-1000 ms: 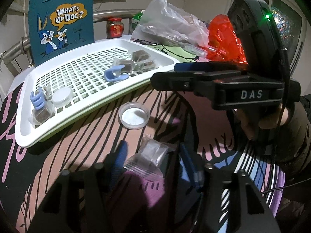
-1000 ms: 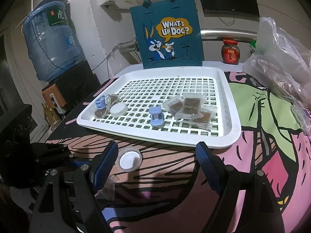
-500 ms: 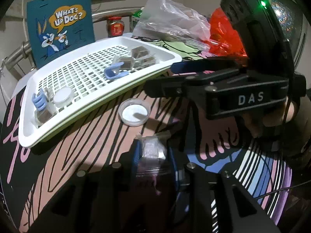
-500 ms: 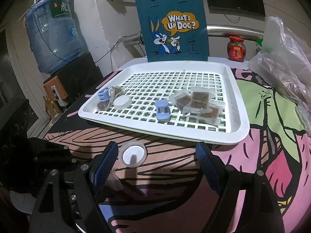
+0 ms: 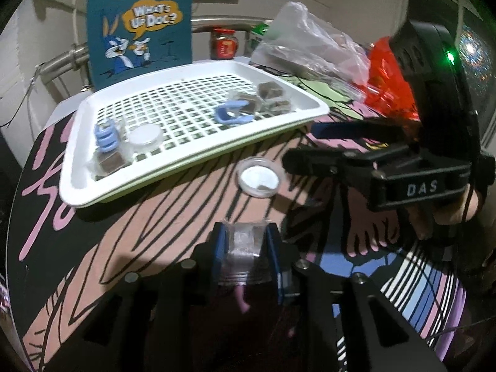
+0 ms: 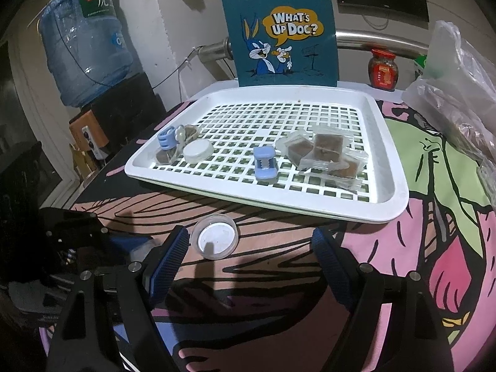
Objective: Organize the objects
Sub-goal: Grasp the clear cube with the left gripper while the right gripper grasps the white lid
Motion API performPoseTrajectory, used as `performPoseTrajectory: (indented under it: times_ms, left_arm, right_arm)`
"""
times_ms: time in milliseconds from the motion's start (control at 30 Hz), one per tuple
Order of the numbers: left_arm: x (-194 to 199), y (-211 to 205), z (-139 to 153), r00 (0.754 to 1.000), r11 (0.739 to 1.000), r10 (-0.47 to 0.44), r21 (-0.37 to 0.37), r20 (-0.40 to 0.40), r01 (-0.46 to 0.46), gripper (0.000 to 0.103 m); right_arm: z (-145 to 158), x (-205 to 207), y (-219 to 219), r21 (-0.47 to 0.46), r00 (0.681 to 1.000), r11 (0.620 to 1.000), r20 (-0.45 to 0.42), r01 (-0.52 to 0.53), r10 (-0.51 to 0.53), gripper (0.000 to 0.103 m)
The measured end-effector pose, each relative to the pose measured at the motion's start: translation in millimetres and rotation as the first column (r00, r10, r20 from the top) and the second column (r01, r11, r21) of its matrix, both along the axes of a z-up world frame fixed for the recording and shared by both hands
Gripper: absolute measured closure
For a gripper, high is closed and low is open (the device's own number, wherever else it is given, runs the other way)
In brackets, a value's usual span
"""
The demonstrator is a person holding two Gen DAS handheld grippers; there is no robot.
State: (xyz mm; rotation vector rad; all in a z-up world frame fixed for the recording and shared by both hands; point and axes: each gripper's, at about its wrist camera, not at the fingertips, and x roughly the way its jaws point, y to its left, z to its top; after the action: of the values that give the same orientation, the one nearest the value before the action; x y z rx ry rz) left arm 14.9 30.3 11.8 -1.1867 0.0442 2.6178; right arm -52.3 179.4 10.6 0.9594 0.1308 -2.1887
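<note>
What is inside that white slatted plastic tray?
The white slatted plastic tray holds two blue clips, a round white lid, and brown blocks in clear packets. Another packet lies partly hidden under the left clip and lid.

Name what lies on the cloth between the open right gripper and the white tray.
A round clear lid lies there, short of the tray; the right wrist view shows it.

The left gripper (image 5: pixel 246 252) sits low over the table, its blue pads pressed close together on a small clear packet (image 5: pixel 245 245). The right gripper (image 6: pixel 249 257) hovers alongside with its blue fingers (image 6: pixel 172 255) spread wide apart, holding nothing.
</note>
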Motion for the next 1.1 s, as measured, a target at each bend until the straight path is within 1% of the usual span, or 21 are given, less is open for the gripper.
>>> performPoseTrajectory:
  times_ms: [133,267,567,667,833,900,967,1033,1100]
  left_arm:
    - [-0.1,-9.9,1.8,0.999,0.999,0.054,0.006,-0.009,-0.054,0.077]
    - [0.3,-21.4,2.9,0.995,0.995,0.103,0.019,-0.016,-0.103,0.077]
    - [1.0,-33.9,3.1,0.987,0.986,0.162,0.045,-0.02,-0.161,0.077]
    - [1.5,-37.4,4.3,0.982,0.982,0.185,0.042,-0.029,-0.183,0.077]
    - [0.9,-45.7,5.1,0.975,0.975,0.219,0.048,-0.033,-0.217,0.077]
    - [1.3,-47.1,5.1,0.974,0.974,0.223,0.051,-0.035,-0.221,0.077]
    - [1.3,-47.7,5.0,0.974,0.974,0.224,0.052,-0.033,-0.222,0.077]
    - [1.1,-47.9,4.6,0.974,0.974,0.224,0.052,-0.029,-0.222,0.077]
    - [1.0,-48.4,4.2,0.974,0.974,0.224,0.052,-0.03,-0.222,0.077]
  right_arm:
    - [-1.3,1.9,-4.2,0.015,1.0,1.0,0.002,-0.016,0.016,0.021]
    - [-2.6,6.9,-11.7,0.053,0.999,0.998,-0.015,-0.036,0.037,0.021]
    - [-7.5,17.1,-30.2,0.108,0.995,0.989,-0.021,-0.1,0.103,0.021]
    - [-9.9,16.9,-34.7,0.114,0.993,0.986,-0.005,-0.119,0.121,0.021]
    - [-14.0,12.0,-43.2,0.122,0.992,0.985,0.024,-0.125,0.123,0.021]
    - [-14.7,11.4,-47.1,0.137,0.993,0.983,0.019,-0.12,0.118,0.028]
    - [-16.3,11.2,-50.6,0.149,0.992,0.981,0.022,-0.125,0.123,0.045]
    - [-18.9,10.5,-54.5,0.173,0.992,0.977,0.024,-0.122,0.12,0.047]
    - [-19.2,10.1,-56.1,0.184,0.993,0.976,0.015,-0.119,0.118,0.055]
